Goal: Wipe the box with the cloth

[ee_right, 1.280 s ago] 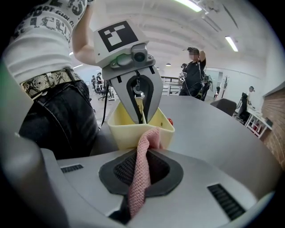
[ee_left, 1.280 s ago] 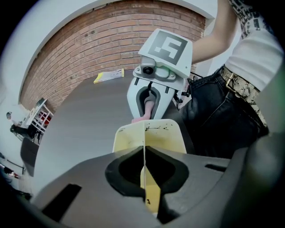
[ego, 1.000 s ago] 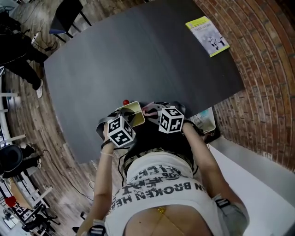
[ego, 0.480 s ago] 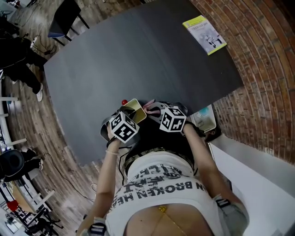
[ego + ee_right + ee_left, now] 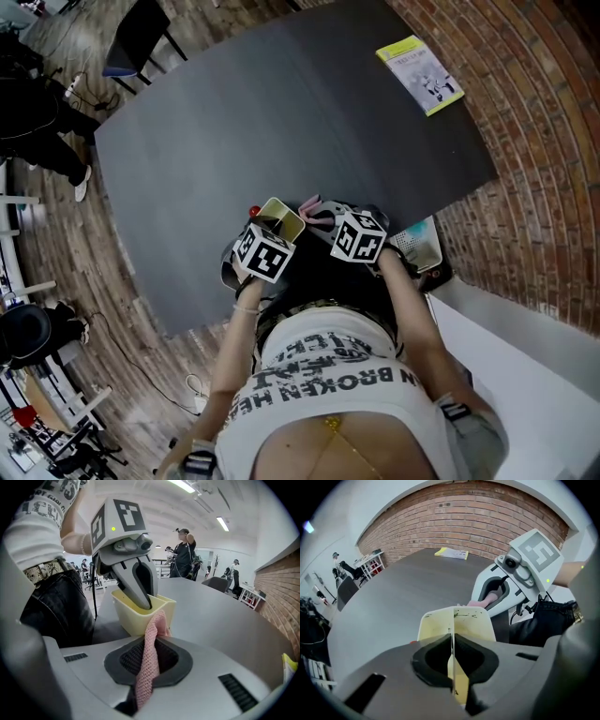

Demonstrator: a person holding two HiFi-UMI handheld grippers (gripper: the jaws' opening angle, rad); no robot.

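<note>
A pale yellow open box [image 5: 281,217] sits at the near edge of the dark table [image 5: 281,122]. My left gripper [image 5: 272,234] is shut on one thin wall of the box [image 5: 457,620], which runs straight between its jaws [image 5: 451,644]. My right gripper [image 5: 325,218] is shut on a pink knitted cloth [image 5: 149,653], whose free end touches the box's outer corner [image 5: 140,613]. In the right gripper view, the left gripper's fingers [image 5: 140,588] reach down into the box. From the left gripper view, the right gripper [image 5: 520,569] holds the cloth [image 5: 485,602] just behind the box.
A yellow-green booklet [image 5: 422,73] lies at the table's far right corner beside a brick wall [image 5: 544,141]. A small red thing [image 5: 254,209] sits left of the box. A white and teal thing [image 5: 417,246] stands by the table's near right corner. A chair [image 5: 136,37] stands beyond the table.
My left gripper has rolled and shifted right with the box in it. The right gripper with the cloth has moved slightly right and further onto the table.
</note>
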